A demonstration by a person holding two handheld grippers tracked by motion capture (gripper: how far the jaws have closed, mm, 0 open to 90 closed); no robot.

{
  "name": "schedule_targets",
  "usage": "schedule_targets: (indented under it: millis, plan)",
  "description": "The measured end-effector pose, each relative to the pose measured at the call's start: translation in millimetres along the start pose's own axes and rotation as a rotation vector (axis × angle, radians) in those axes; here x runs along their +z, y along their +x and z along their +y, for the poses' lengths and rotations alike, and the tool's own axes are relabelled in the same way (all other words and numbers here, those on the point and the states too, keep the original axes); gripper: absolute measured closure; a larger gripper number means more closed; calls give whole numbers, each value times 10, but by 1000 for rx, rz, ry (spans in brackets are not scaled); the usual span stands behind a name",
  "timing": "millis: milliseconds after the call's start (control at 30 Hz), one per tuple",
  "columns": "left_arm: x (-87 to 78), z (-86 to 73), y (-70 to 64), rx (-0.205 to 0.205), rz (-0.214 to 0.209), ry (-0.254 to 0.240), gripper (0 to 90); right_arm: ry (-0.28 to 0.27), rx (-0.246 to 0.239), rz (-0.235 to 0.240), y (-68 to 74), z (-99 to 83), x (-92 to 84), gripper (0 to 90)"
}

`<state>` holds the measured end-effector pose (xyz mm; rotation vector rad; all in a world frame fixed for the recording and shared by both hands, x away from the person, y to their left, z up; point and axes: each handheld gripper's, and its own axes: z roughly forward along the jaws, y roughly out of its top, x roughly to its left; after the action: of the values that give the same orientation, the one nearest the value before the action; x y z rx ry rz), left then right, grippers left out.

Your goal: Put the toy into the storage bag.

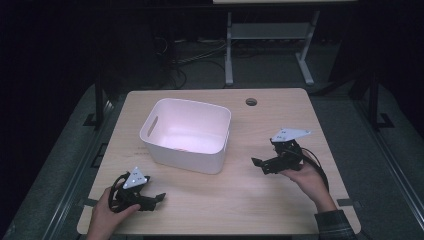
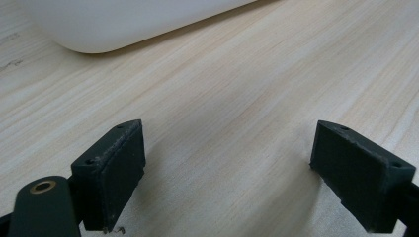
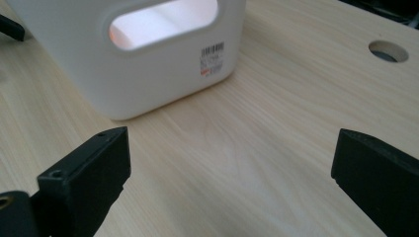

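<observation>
A white plastic bin [image 1: 186,134] with handle slots stands near the middle of the light wood table [image 1: 235,200]. My left gripper [image 1: 159,197] rests low at the table's front left, open, nothing between its jaws; in the left gripper view [image 2: 227,173] its jaws stand wide over bare wood, with the bin's [image 2: 123,22] rounded base ahead. My right gripper [image 1: 256,163] is held to the right of the bin, open and empty. The right gripper view [image 3: 230,177] faces the bin's [image 3: 148,64] end wall with a handle slot and a barcode label [image 3: 211,58].
A round cable hole [image 1: 251,102] sits at the table's back edge, also seen as a hole [image 3: 388,51] in the right gripper view. Beyond the table stand a white metal frame [image 1: 270,35] and floor cables [image 1: 190,62]. Something faintly orange [image 1: 181,148] lies on the bin's floor.
</observation>
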<state>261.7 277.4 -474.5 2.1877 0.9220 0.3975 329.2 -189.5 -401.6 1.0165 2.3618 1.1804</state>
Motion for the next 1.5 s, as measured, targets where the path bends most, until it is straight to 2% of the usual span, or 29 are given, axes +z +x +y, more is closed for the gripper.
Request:
schedule_targets:
  millis: [133,467,900,1067,1200,1267,1333,1500]
  plan:
    - [0,0,-1,-2,-1,0,127,15,6,-29,-5,-112,-49,12]
    - [0,-2,-1,0,0,0,127,9,63,-54,-47,-466,-218,12]
    - [0,-2,-2,-1,0,0,127,23,123,-84,-72,-868,-317,12]
    - [1,-2,-2,-1,0,0,127,46,147,-106,-97,-1023,-323,12]
    - [0,-2,-1,0,0,0,127,86,155,-156,-103,-1176,-292,12]
    - [0,-2,-2,-1,0,0,127,95,159,-161,-101,-1197,-283,12]
    - [0,-2,-2,0,0,0,127,122,146,-186,-97,-1230,-269,6]
    - [0,-2,-1,0,0,0,127,127,164,-194,-110,-1237,-271,5]
